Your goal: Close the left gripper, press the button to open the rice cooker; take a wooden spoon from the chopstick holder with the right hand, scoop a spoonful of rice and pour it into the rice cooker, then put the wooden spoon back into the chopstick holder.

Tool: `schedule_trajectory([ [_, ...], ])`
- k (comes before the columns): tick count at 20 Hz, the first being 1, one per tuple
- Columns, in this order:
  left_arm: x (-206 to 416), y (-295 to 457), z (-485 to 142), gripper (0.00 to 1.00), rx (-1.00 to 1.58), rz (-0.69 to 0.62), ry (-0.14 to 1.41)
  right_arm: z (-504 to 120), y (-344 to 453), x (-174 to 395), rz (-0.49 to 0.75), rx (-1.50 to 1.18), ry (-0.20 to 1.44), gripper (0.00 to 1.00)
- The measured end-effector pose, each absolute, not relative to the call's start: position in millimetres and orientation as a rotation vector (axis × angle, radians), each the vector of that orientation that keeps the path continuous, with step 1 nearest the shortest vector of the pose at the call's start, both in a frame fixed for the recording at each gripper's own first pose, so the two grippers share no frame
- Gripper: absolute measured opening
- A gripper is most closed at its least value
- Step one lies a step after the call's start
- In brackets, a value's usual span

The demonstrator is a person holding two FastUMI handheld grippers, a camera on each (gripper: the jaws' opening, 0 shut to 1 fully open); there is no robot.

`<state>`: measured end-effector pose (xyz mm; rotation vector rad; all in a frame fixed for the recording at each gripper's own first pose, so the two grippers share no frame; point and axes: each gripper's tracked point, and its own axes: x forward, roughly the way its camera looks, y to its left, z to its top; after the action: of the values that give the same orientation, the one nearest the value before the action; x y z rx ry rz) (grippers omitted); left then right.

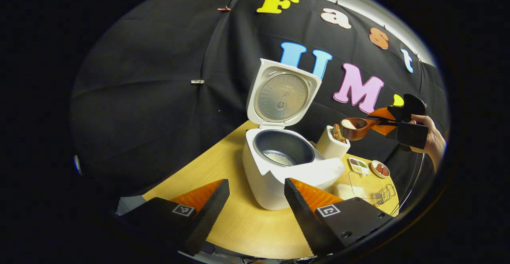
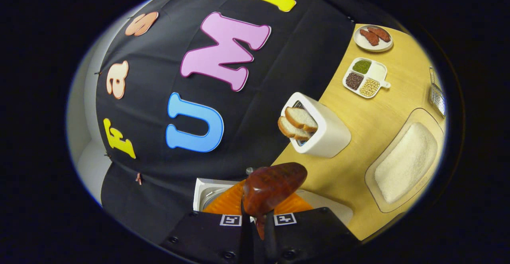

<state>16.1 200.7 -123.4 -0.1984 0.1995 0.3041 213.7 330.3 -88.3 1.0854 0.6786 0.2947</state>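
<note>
With the right gripper [image 1: 388,121] clamped on the wooden spoon [image 1: 354,128] right of centre above the chopstick holder [image 1: 332,143], tilting early could spill rice short of the rice cooker [image 1: 285,164]; left gripper [image 1: 255,200] jaws stand apart.

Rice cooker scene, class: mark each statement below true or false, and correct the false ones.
1. The cooker's lid is shut. False: it stands open.
2. The right gripper holds the spoon. True.
3. The spoon is empty. False: it carries rice.
4. The cooker pot has some rice in it. True.
5. The left gripper grips the cooker. False: it is open, holding nothing.
6. The holder has bread slices in it. True.
</note>
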Motion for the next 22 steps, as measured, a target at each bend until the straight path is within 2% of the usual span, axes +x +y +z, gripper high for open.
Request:
schedule_trajectory([
  [8, 0.3, 223.6, -133.7, 0.96, -0.237, 0.359, 0.207, -88.3, 419.1, 213.1, 0.463, 0.766, 0.597, 0.14],
  [15, -7.3, 229.8, -157.6, 0.96, -0.215, 0.392, 0.252, -104.4, 471.2, 204.0, 0.661, 0.456, 0.445, 0.14],
  [22, -18.2, 230.5, -171.2, 0.97, -0.212, 0.394, 0.267, -117.9, 484.8, 204.7, 0.731, 0.327, 0.363, 0.14],
])
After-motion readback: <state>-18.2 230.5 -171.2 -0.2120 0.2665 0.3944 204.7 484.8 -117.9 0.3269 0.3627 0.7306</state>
